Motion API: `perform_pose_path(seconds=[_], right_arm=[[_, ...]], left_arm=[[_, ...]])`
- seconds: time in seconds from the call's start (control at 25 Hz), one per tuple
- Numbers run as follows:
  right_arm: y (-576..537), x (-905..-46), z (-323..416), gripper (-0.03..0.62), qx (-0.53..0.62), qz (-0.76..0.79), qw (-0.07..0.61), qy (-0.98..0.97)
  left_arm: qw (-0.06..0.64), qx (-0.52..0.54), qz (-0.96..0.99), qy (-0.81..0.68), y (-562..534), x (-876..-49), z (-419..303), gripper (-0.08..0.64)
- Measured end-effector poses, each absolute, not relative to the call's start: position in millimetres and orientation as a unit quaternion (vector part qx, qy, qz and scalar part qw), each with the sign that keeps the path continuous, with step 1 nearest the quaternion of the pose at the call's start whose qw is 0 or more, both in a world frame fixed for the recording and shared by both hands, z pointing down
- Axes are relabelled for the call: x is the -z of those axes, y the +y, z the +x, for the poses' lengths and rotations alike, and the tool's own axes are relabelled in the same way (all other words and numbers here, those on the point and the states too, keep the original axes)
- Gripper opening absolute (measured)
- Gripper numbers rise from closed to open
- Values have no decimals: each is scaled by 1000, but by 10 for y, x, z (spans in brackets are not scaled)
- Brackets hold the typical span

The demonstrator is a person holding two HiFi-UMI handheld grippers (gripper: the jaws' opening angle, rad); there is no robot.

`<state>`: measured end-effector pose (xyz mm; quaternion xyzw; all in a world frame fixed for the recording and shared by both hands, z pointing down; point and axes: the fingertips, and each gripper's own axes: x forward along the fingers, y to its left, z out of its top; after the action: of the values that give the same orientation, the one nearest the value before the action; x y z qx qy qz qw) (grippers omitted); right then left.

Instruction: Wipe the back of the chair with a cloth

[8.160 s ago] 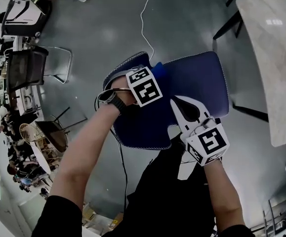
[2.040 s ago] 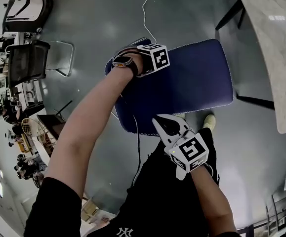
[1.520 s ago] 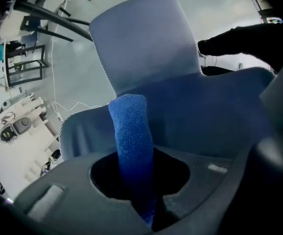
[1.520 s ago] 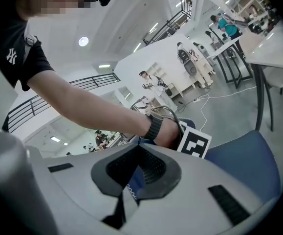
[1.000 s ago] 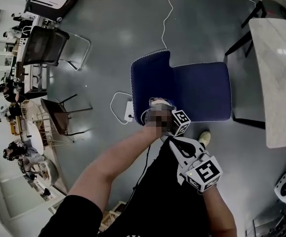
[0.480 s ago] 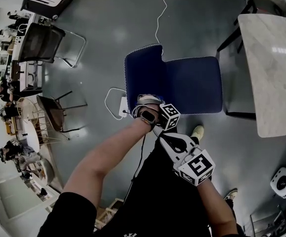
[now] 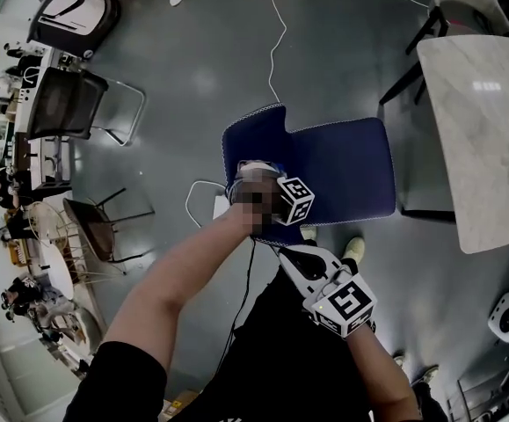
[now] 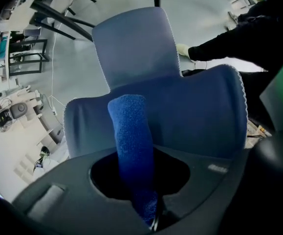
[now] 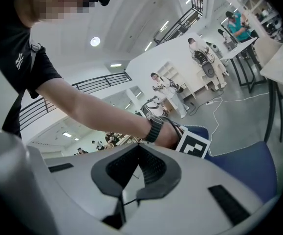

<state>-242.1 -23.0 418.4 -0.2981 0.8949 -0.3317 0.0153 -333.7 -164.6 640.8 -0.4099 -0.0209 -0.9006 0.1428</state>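
The blue chair stands on the grey floor, its back on the left side in the head view. My left gripper, marked by its cube, sits at the near end of that back. In the left gripper view, the left gripper is shut on a blue cloth that sticks up in front of the chair back; whether the cloth touches it cannot be told. My right gripper hangs lower, close to my body, shut and holding nothing.
A marble table stands right of the chair. A white cable runs across the floor behind it, and another loops at the chair's left. A black mesh chair and other furniture line the left. My shoe is beside the chair.
My left gripper has come from the far end of the chair back to its near end with the cloth still in it. The right gripper has stayed low near my body.
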Motion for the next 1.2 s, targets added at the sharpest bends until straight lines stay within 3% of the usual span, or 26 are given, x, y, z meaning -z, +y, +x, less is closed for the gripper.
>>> perform_pose_path(seconds=[0.36, 0.68, 0.88, 1.04, 1.2], right_arm=[[-761, -4109, -2544, 12, 320, -340, 24, 884], [-864, -4086, -2460, 12, 309, -360, 11, 880], [-766, -3999, -2281, 12, 301, -365, -3, 881], [-774, -3930, -1994, 12, 285, -376, -23, 881], [-813, -3746, -1778, 12, 266, -378, -35, 886]], left_arm=[[165, 893, -418, 3, -2732, -6323, -3334, 78], [169, 869, -463, 37, -3051, -6339, -3186, 83], [82, 814, -565, 104, -2980, -6178, -3033, 81], [-22, 707, -683, 181, -2856, -5745, -2669, 80], [-81, 606, -755, 238, -2690, -5207, -2461, 80]])
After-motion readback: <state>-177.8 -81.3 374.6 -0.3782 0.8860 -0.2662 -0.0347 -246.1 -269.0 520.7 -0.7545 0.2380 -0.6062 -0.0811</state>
